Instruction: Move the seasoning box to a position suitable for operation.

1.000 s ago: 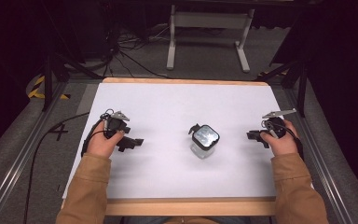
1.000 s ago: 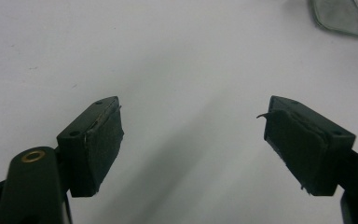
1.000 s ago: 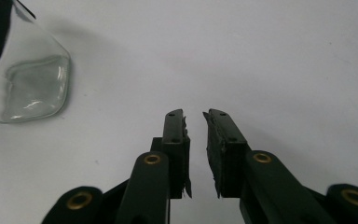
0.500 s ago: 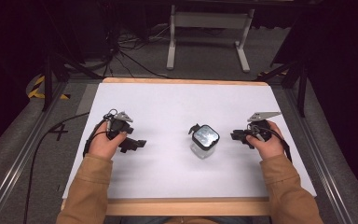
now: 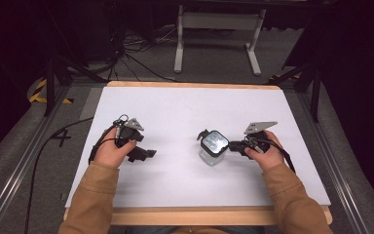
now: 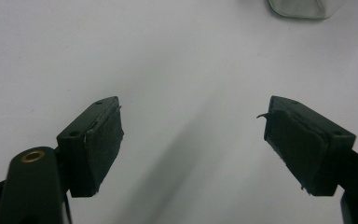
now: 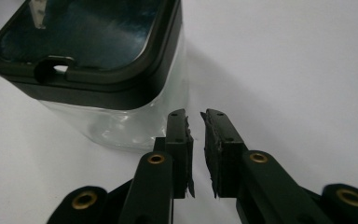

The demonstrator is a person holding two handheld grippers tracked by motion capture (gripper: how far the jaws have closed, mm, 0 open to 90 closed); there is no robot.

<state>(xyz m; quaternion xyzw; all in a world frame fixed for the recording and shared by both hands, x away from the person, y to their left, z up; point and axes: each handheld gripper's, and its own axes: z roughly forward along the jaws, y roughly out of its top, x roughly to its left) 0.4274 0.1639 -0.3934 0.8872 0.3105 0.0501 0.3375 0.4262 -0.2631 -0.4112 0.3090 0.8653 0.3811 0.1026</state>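
Observation:
A small clear jar with a black-rimmed square lid stands upright in the middle of the white table. My right gripper has come up against the jar's right side. In the right gripper view the jar sits just left of the right gripper. Its jaws have just been closing and stand a narrow slit apart with nothing between them. My left gripper rests on the table left of the jar. Its jaws are wide open over bare table, and the jar's base shows far ahead.
The table's wooden front edge runs below the forearms. Beyond the far edge stand a grey metal frame and loose cables on the floor. A metal rail lines the left side.
My right hand has moved left across the table, from near the right edge up to the jar. The left hand and the jar have stayed put.

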